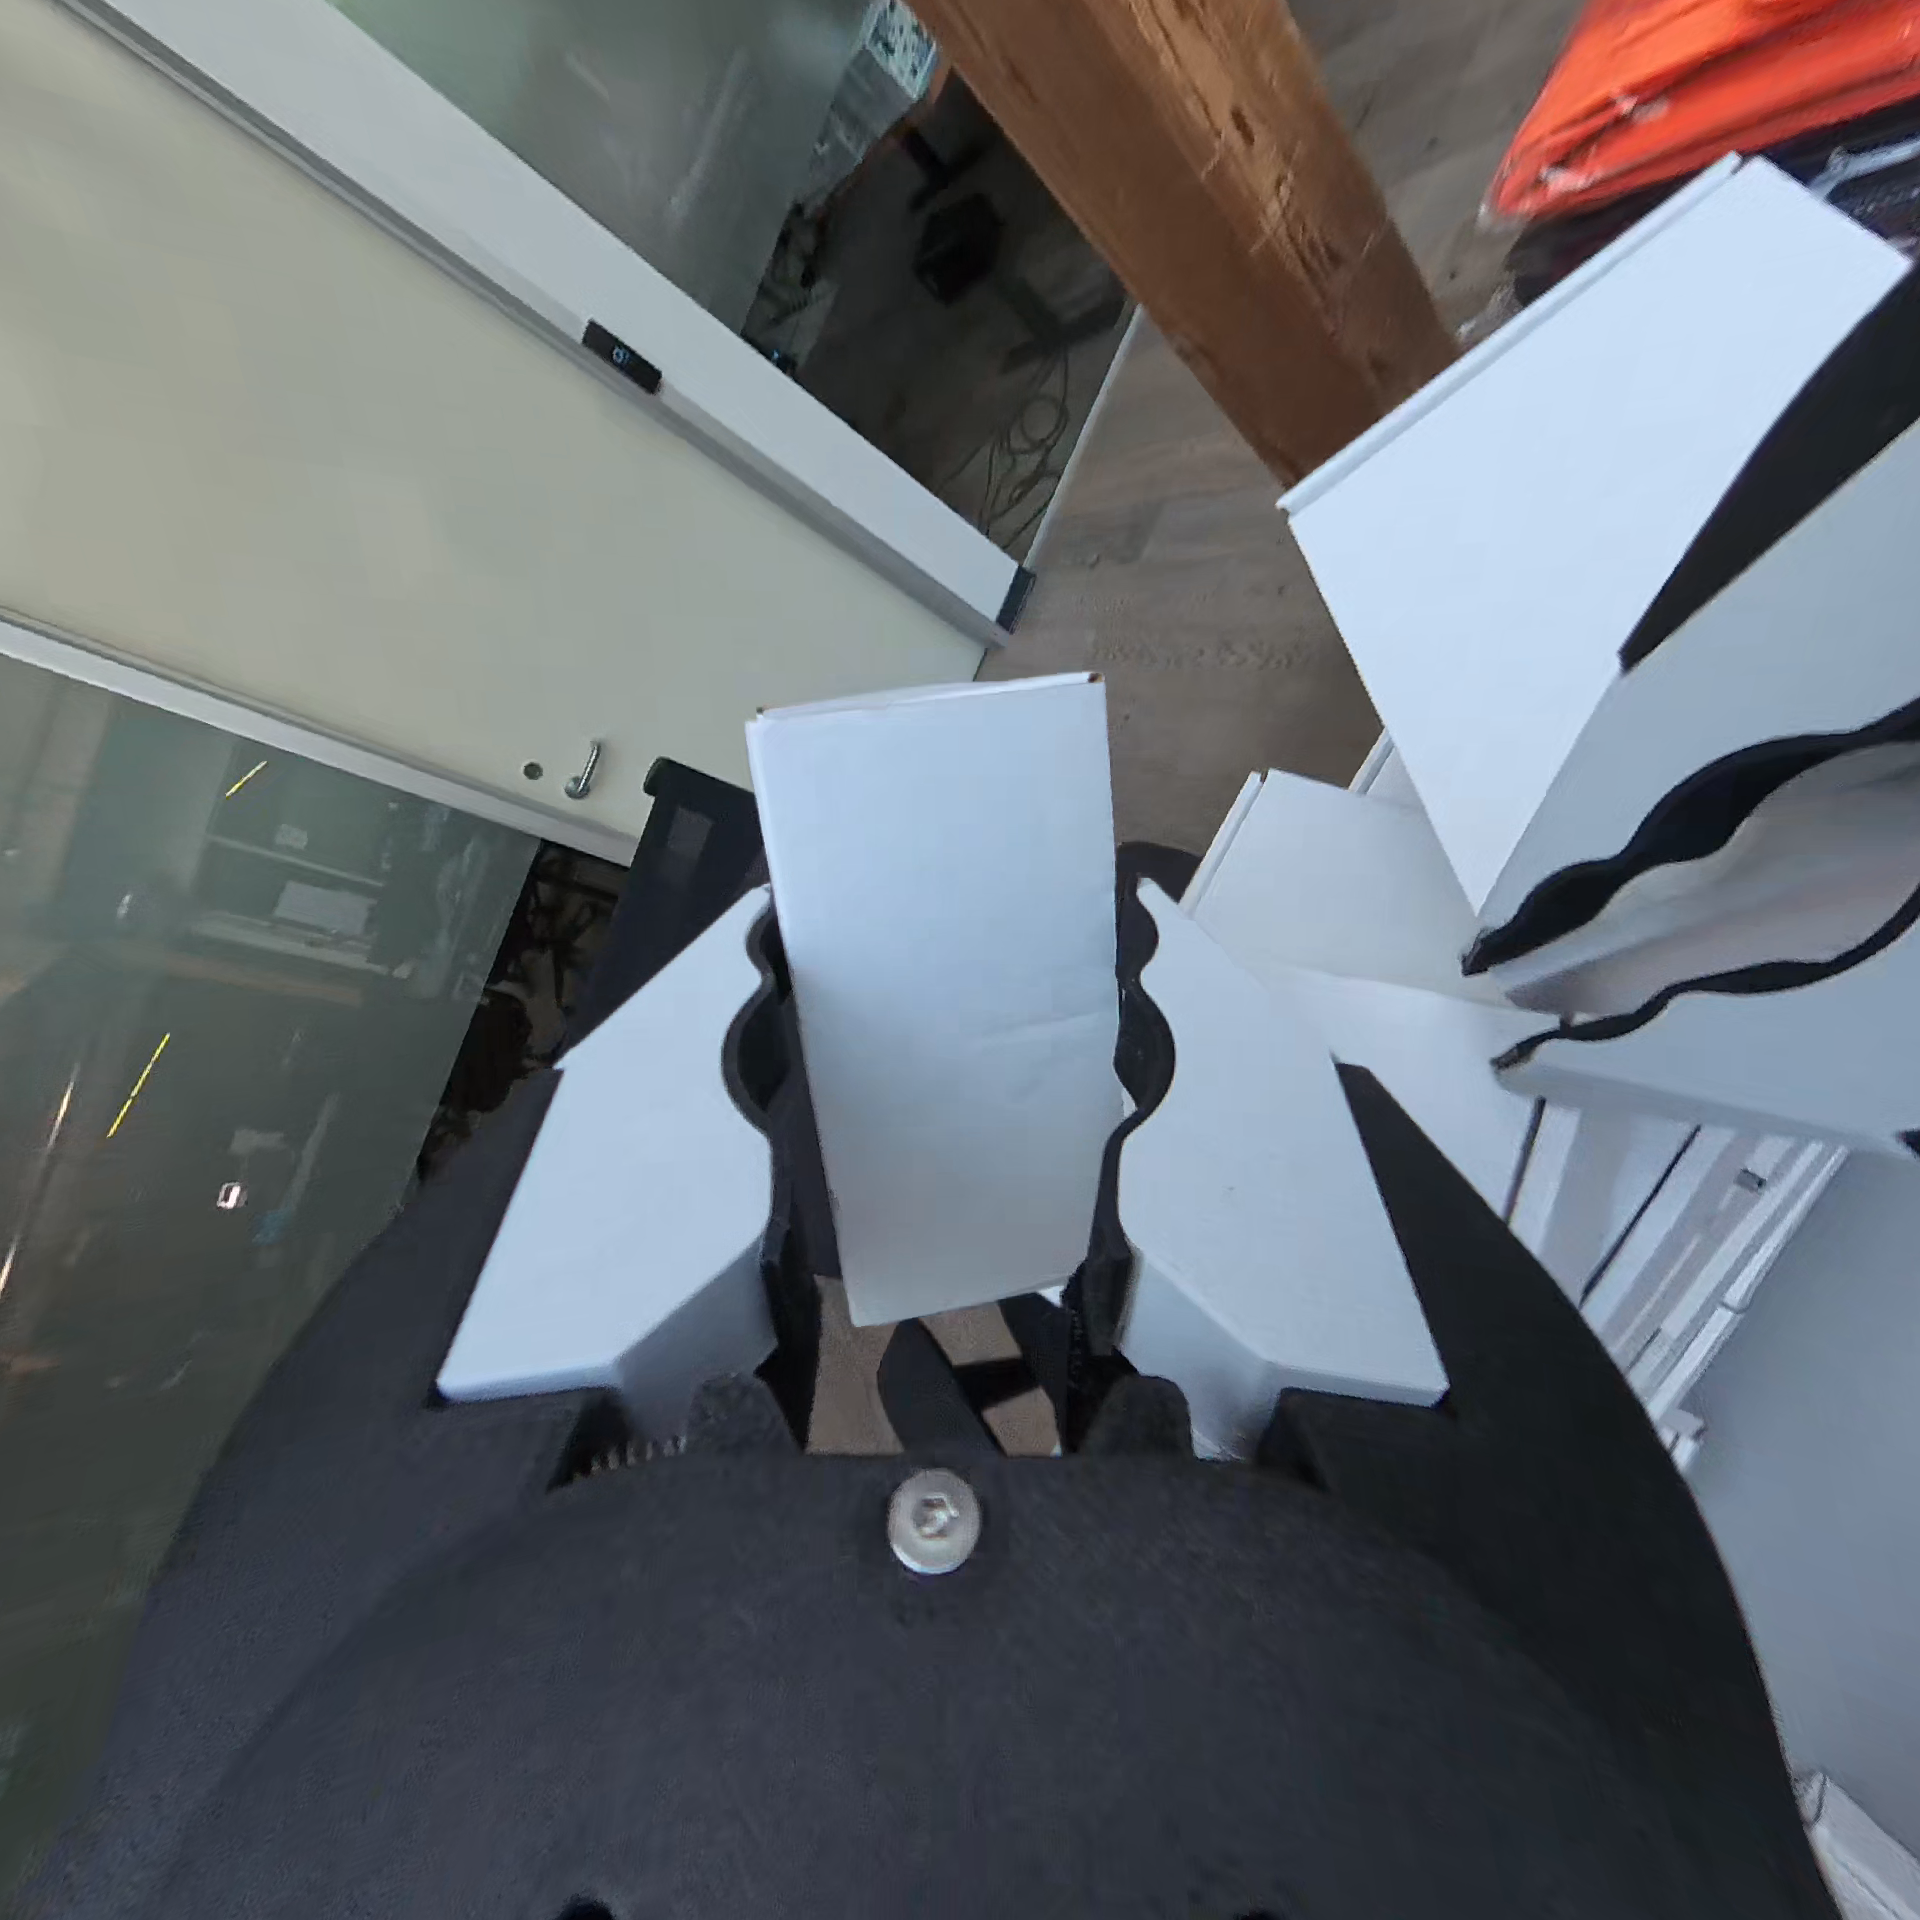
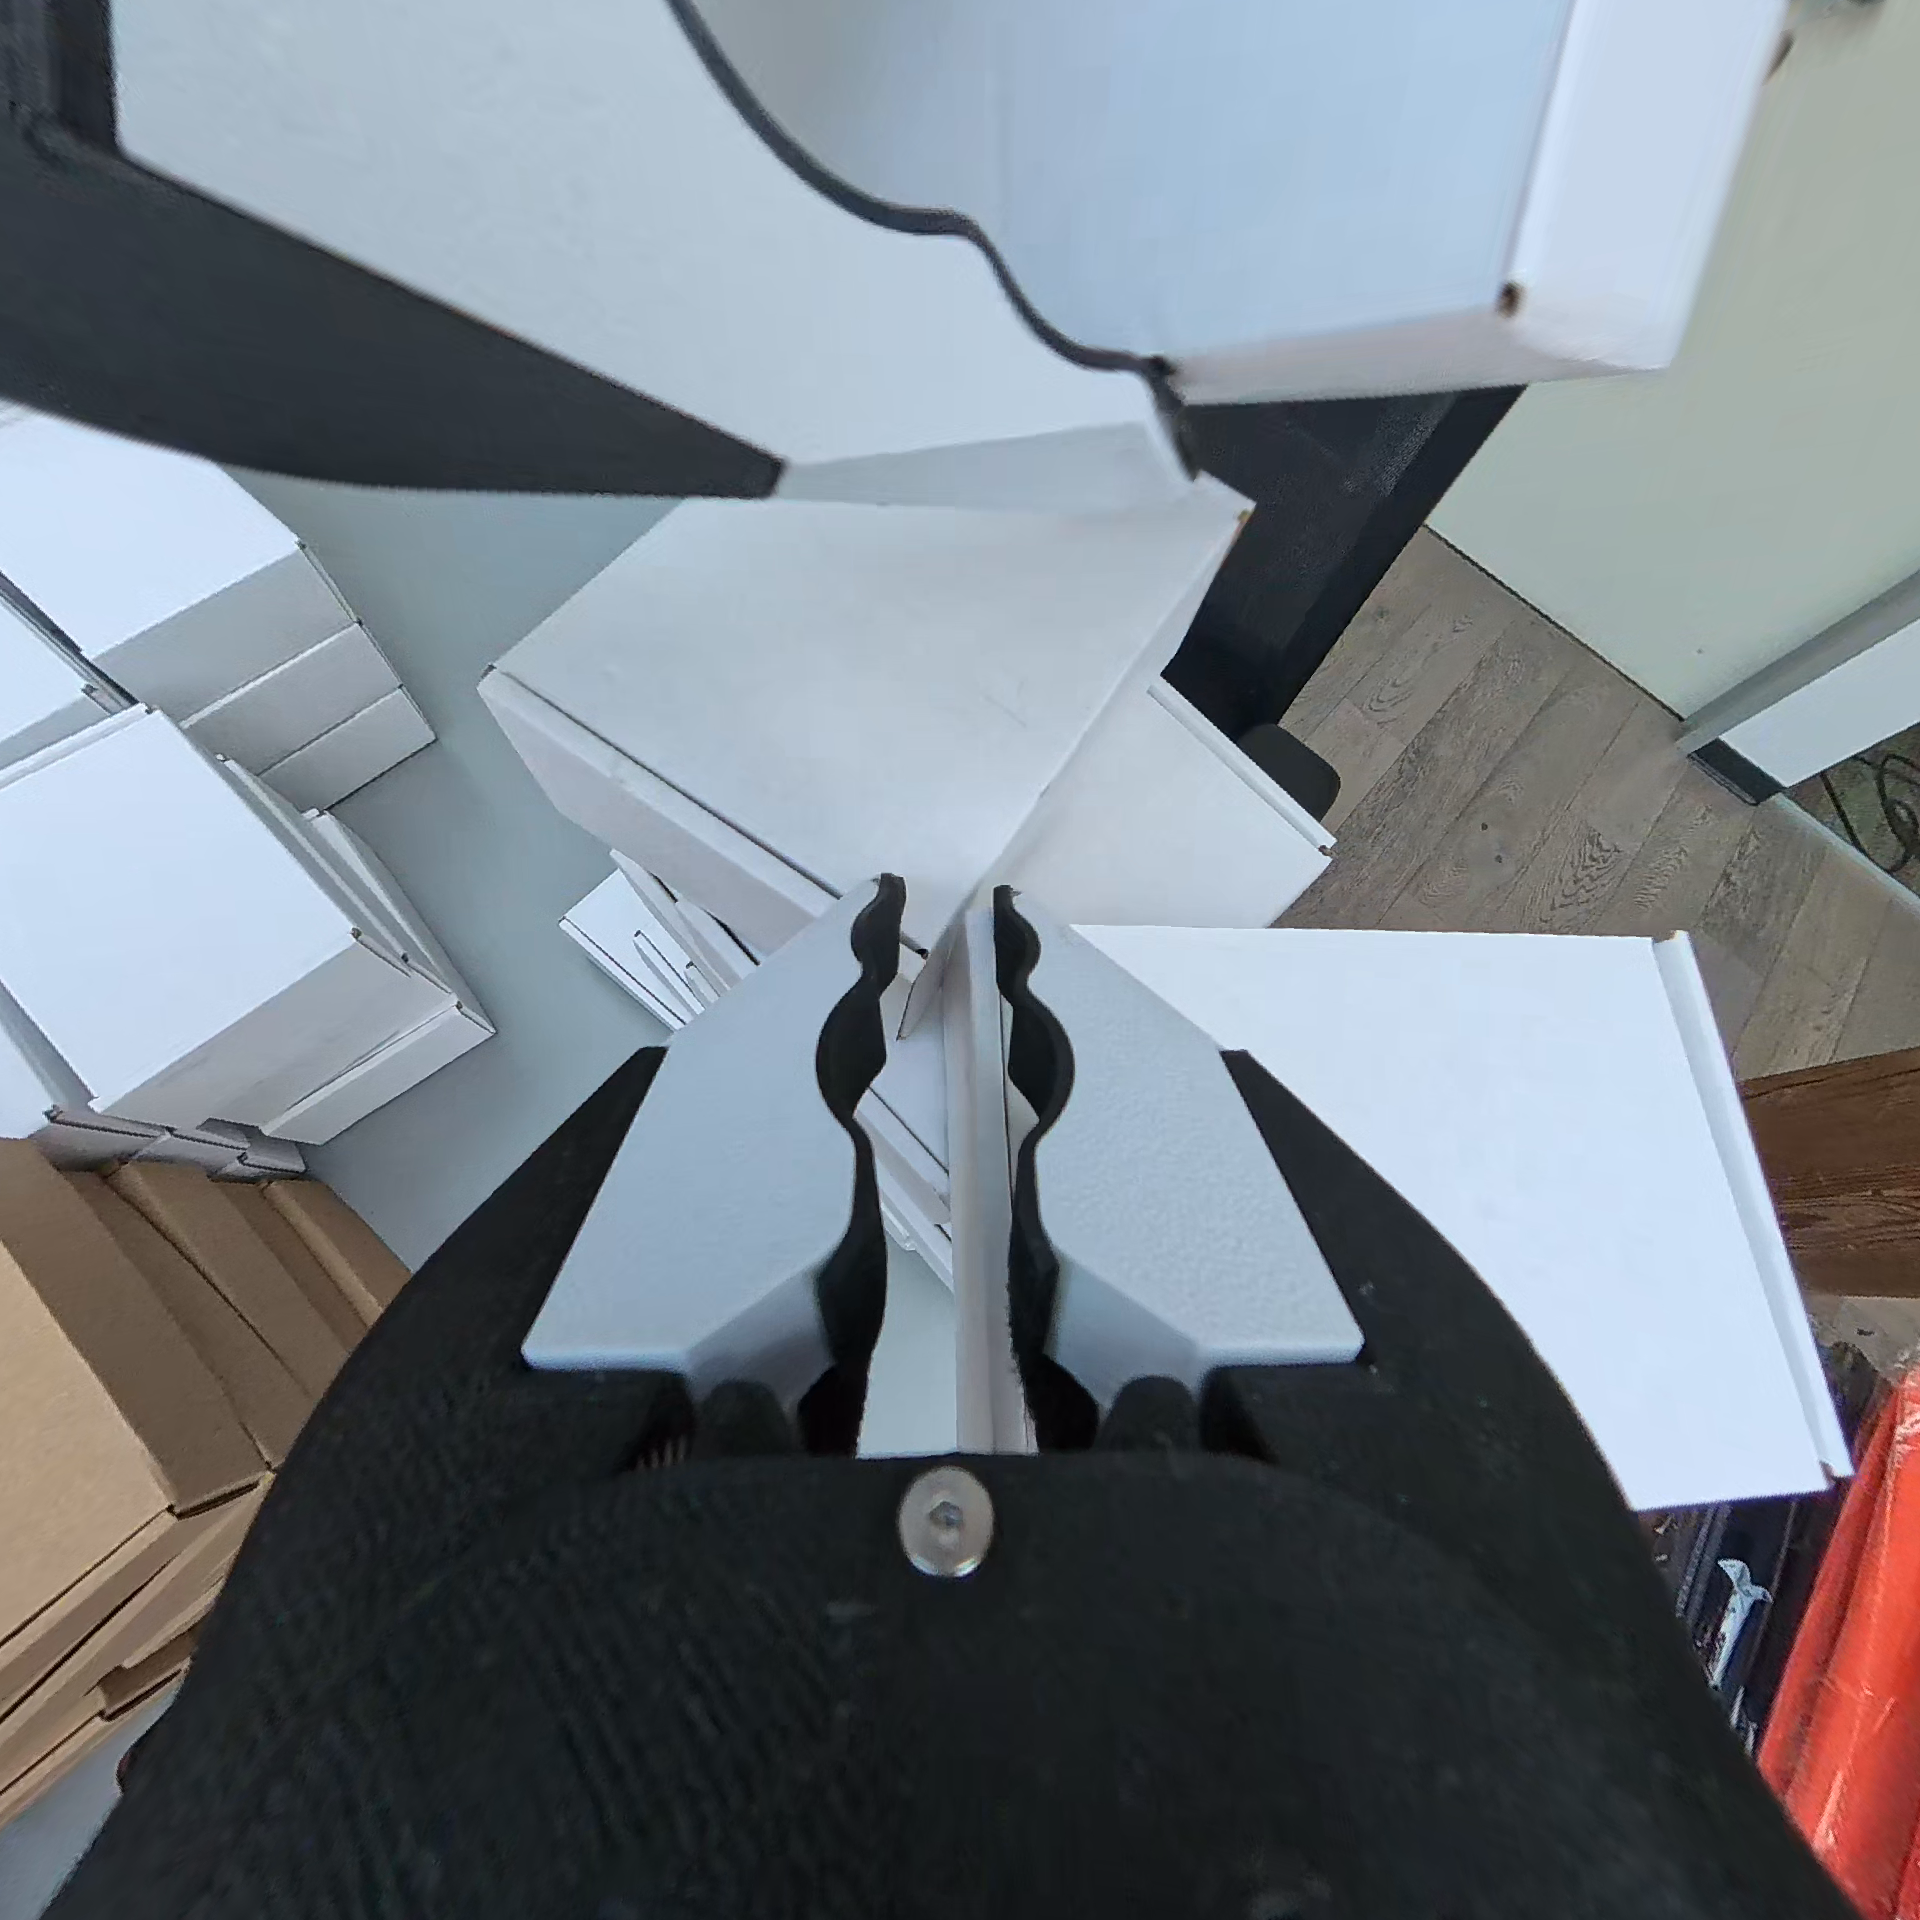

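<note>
My left gripper (image 1: 951,904) is shut on a white cardboard box (image 1: 935,987), whose narrow panel stands upright between the black wavy pads. My right gripper (image 2: 945,894) is shut on the thin edge of a white cardboard flap (image 2: 1403,1143) that spreads out to its right. More white cardboard panels (image 2: 831,675) lie just ahead of the right fingertips. One finger (image 2: 623,260) of the left gripper crosses the top of the right wrist view, pressed against the box (image 2: 1351,156). The right gripper (image 1: 1491,1008) also shows at the right of the left wrist view, clamping a white panel (image 1: 1507,520).
Stacks of folded white boxes (image 2: 156,883) stand on a pale table at the left. Brown cardboard boxes (image 2: 104,1403) lie at the lower left. A black chair (image 2: 1351,520), wood floor (image 2: 1507,779), an orange object (image 2: 1849,1662), a wooden beam (image 1: 1195,208) and a whiteboard (image 1: 312,468) surround the spot.
</note>
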